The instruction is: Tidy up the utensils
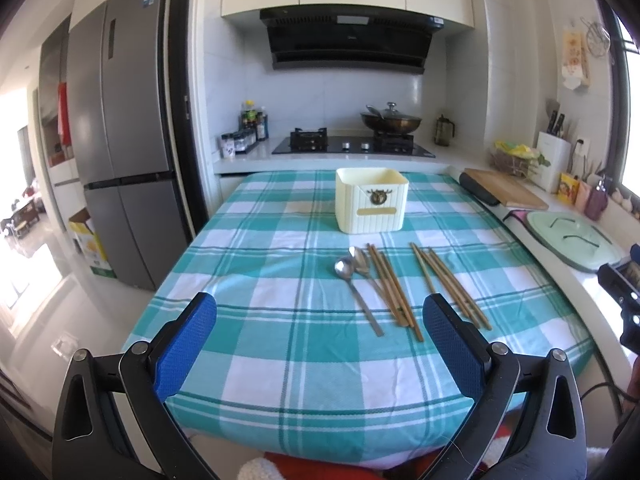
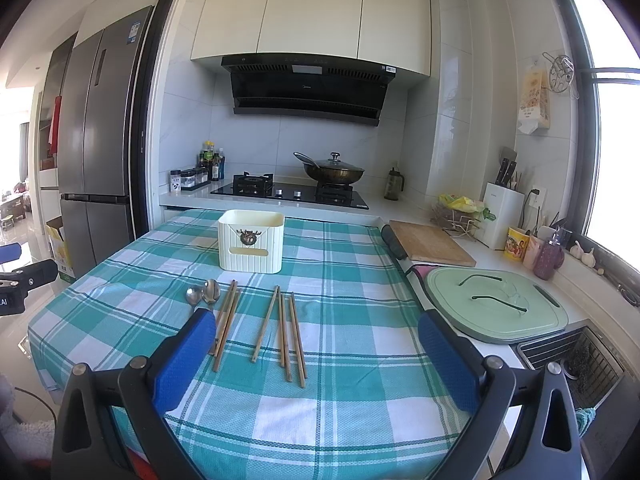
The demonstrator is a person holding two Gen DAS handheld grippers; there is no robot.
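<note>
A cream utensil holder (image 1: 372, 205) (image 2: 251, 240) stands upright at the far middle of the table with the teal checked cloth (image 1: 280, 340) (image 2: 352, 320). In front of it lie two metal spoons (image 1: 352, 276) (image 2: 203, 293) and two groups of wooden chopsticks (image 1: 394, 288) (image 2: 286, 332), all flat on the cloth. My left gripper (image 1: 320, 312) is open and empty above the table's near edge, short of the utensils. My right gripper (image 2: 312, 328) is open and empty, its left finger (image 2: 184, 354) over the spoon handles.
A counter runs along the right with a green lid (image 2: 496, 304), a wooden cutting board (image 2: 432, 242) and a sink rack (image 2: 576, 360). A stove with a wok (image 2: 332, 172) is behind the table. A fridge (image 1: 120, 140) stands at left.
</note>
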